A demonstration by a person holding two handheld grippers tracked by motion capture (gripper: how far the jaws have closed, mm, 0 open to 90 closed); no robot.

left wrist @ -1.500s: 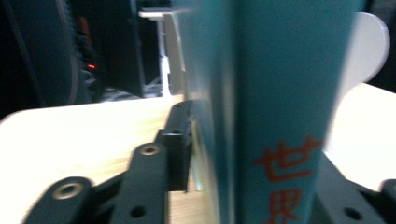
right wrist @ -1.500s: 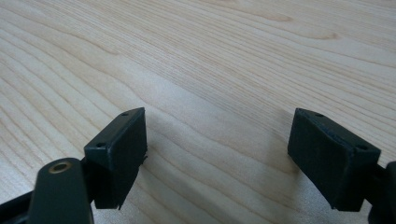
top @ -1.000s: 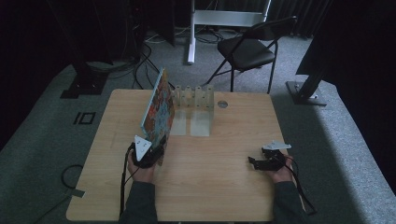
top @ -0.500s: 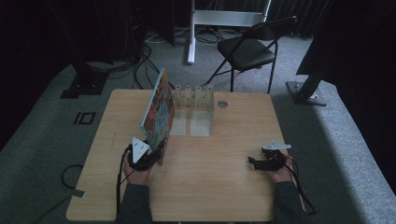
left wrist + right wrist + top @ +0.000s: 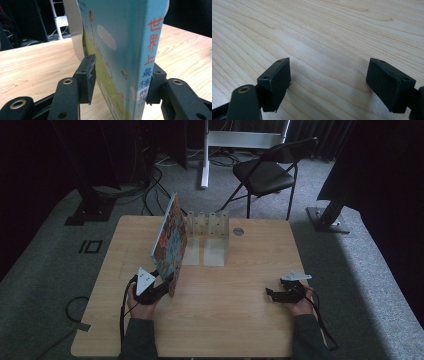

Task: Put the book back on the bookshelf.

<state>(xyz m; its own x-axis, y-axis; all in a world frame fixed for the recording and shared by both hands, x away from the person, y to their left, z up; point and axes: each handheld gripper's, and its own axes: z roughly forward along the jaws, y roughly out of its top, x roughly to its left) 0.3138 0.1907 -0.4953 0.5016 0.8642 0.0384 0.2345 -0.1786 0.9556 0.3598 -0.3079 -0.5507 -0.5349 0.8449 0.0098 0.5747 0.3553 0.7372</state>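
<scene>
A thick picture book (image 5: 169, 237) with a blue spine (image 5: 150, 50) stands on its edge on the wooden table (image 5: 240, 330), tilted to the left. Its near end sits between the jaws of my left gripper (image 5: 162, 285) (image 5: 120, 85). The right pad (image 5: 153, 85) lies against the book's far side. The left pad (image 5: 87, 77) stands a sliver off the cover, so the jaws are open around the book. Near the table's front right, my right gripper (image 5: 274, 295) (image 5: 328, 82) rests low over bare wood, open with nothing between its pads.
A pale slotted book rack (image 5: 207, 227) stands at the back middle of the table, just right of the book's far end. A small round disc (image 5: 238, 231) lies beside it. Beyond the table are a folding chair (image 5: 265, 175) and floor cables.
My left gripper has drawn back slightly toward the person along the book's near end. The book stands as before and the right gripper has not moved.
</scene>
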